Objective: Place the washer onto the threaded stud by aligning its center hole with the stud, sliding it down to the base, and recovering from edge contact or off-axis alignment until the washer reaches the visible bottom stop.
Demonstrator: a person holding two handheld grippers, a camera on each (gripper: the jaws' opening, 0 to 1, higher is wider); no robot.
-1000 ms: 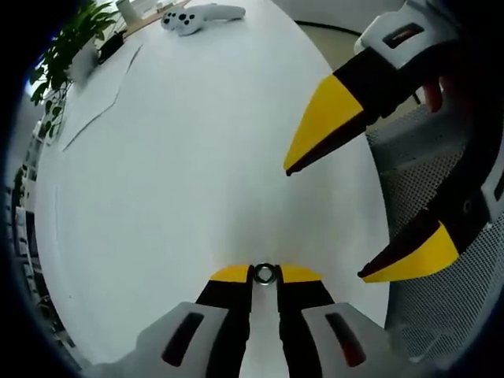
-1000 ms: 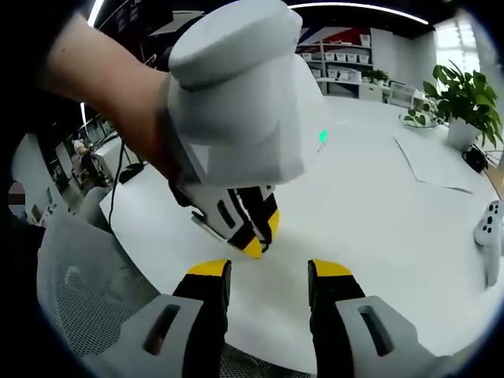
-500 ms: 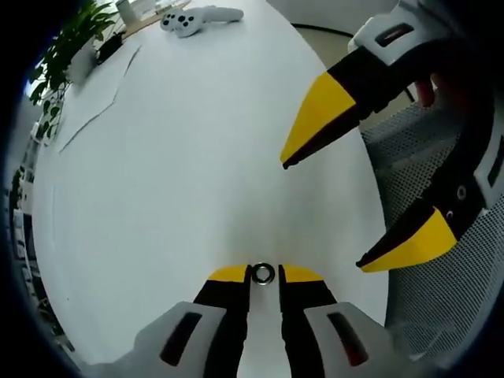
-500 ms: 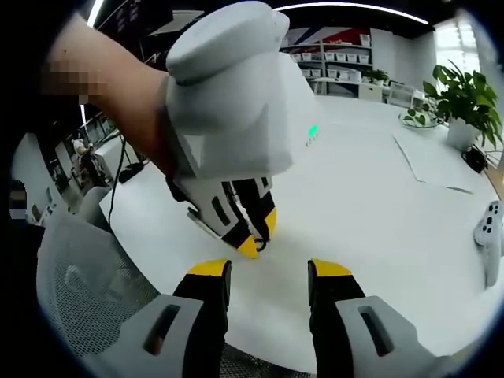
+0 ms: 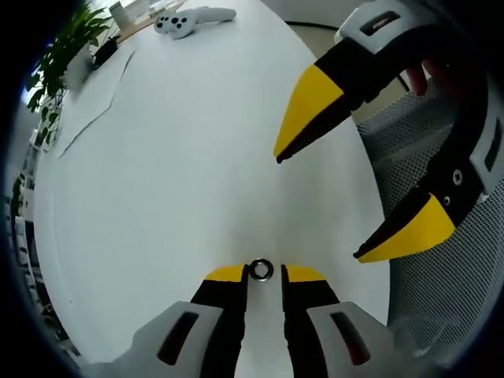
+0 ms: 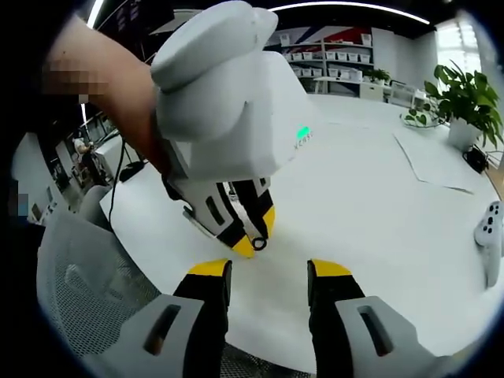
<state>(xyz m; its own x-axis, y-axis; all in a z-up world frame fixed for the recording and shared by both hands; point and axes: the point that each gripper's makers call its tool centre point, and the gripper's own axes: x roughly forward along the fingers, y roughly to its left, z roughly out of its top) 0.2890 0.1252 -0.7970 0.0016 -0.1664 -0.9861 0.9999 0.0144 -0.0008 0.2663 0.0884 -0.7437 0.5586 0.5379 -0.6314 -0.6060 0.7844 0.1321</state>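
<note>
Holding small metal washer [image 5: 261,270] between yellow tips, left gripper [image 5: 261,272] stays nearly closed above white table [image 5: 173,157]. Same washer [image 6: 258,243] seen at left gripper tips [image 6: 253,239] in right gripper view. Right gripper [image 6: 268,269] wide open, holds nothing. Game controller [image 5: 189,19] and plant [image 5: 67,43] far off on table.

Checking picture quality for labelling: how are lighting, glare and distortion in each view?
Left gripper view: even, bright light washes the white table nearly featureless; the washer stays sharp. Right gripper view: fisheye bulges the near left gripper; ceiling lights glare above.
</note>
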